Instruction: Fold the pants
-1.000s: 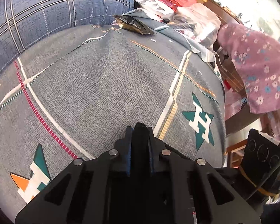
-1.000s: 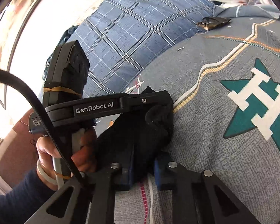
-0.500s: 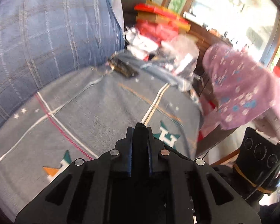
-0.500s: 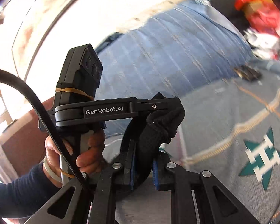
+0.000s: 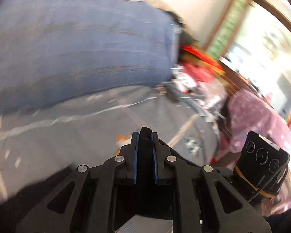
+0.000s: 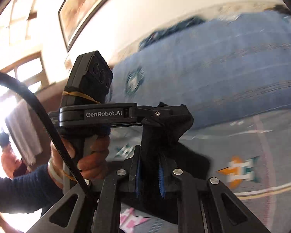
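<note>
Black pants (image 5: 145,151) pinched in both clamped grippers, left gripper (image 5: 145,136), right gripper (image 6: 149,155), blurred bed (image 5: 67,128) seemingly at twelve o'clock.

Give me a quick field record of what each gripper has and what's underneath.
left gripper: shut on black fabric pants
right gripper: shut on the same pants
pants: lifted, hanging from both grippers
surface: grey bedspread with star-and-H motifs
behind: blue plaid quilt
image quality: blurred
</note>
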